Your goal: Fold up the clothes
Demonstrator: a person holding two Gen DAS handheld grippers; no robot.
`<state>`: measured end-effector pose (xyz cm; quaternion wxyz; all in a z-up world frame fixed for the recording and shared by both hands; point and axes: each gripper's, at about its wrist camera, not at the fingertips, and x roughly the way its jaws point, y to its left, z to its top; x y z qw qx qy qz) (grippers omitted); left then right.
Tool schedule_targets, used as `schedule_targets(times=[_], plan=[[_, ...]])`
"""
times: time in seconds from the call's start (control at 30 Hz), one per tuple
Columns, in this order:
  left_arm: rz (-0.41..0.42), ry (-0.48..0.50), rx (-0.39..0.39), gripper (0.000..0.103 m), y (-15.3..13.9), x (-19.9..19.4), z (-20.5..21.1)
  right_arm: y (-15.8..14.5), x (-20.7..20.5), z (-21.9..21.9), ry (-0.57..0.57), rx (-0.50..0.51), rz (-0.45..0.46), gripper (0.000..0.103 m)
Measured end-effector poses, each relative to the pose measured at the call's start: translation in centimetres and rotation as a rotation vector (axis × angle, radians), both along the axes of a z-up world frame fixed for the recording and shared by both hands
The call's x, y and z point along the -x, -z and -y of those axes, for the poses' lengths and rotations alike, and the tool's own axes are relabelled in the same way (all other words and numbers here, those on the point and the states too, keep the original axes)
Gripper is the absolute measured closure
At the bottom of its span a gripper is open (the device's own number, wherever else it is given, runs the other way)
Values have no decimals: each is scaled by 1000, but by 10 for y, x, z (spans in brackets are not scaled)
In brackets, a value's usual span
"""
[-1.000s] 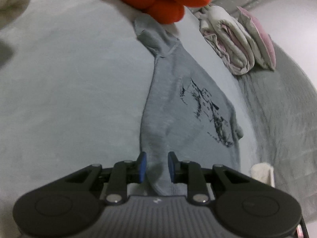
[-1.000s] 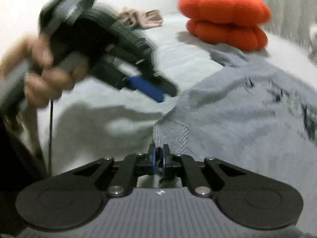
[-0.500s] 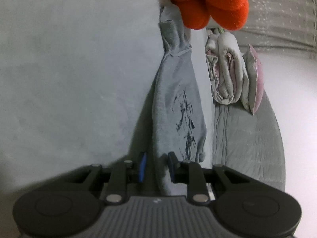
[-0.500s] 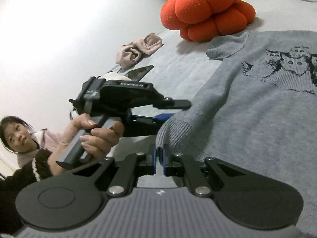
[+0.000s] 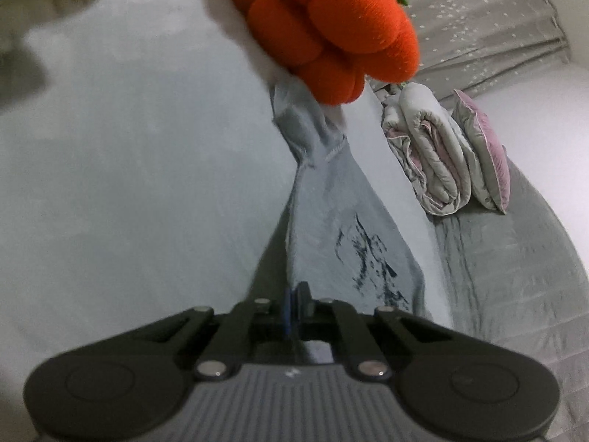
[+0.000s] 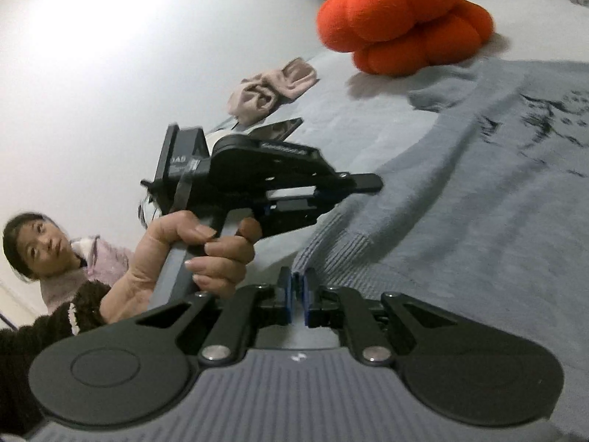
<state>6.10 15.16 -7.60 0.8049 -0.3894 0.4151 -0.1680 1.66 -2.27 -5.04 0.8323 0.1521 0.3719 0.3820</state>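
Pinching a fold of the grey sweater (image 5: 331, 206), the left gripper (image 5: 294, 304) sits at the lower centre of the left wrist view with its blue pads pressed together on the cloth. From there the sweater stretches in a narrow raised band up the middle of the frame, its dark print showing on the right side, and its far end reaches the orange pumpkin cushion (image 5: 327, 25) at the top. To the right of the band, a rolled pale quilt (image 5: 430, 154) and a pink pillow (image 5: 486, 158) lie side by side on the grey bedcover (image 5: 515, 276).

In the right wrist view the right gripper (image 6: 297, 294) is clamped on the ribbed hem of the sweater (image 6: 478, 191), which fills the right half of the frame. The left hand (image 6: 191, 254) holds the other tool at centre left; whether its tips touch the cloth is hard to tell from this angle. A crumpled beige garment (image 6: 272, 88) lies in the upper middle, left of the cushion (image 6: 401, 18).
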Motion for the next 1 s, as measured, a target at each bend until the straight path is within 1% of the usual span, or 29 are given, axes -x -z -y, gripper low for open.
schedule_targets(times=[0.1, 0.23, 0.4, 0.53, 0.63, 0.67, 0.77, 0.87, 0.9, 0.93, 0.97, 1.0], plan=[[8, -2, -31, 100, -2, 0, -14, 3, -1, -18, -31, 37, 5, 94], [4, 7, -71, 101, 1, 3, -28, 12, -4, -37, -62, 82, -9, 94], [19, 24, -128, 101, 4, 7, -35, 23, -4, -51, -90, 104, -31, 94], [-13, 47, -170, 101, 17, 4, -33, 33, -5, -59, -79, 152, -55, 94], [-14, 57, -179, 100, 22, 1, -32, 41, -4, -63, -63, 202, -64, 93], [-13, 61, -180, 100, 22, 1, -33, 43, -2, -64, -58, 212, -63, 92], [-24, 74, -171, 98, 24, 0, -34, 42, 2, -62, -21, 211, -68, 87], [-41, 86, -158, 98, 23, 0, -33, 34, 8, -54, 12, 225, -71, 86], [-50, 93, -155, 98, 23, 0, -32, 31, 11, -48, 26, 228, -78, 84], [-58, 101, -152, 98, 23, 1, -32, 29, 14, -42, 40, 230, -85, 77], [-66, 109, -150, 97, 22, 2, -32, 26, 17, -32, 63, 234, -89, 65], [-75, 117, -147, 96, 22, 3, -32, 23, 22, -24, 88, 236, -87, 62]])
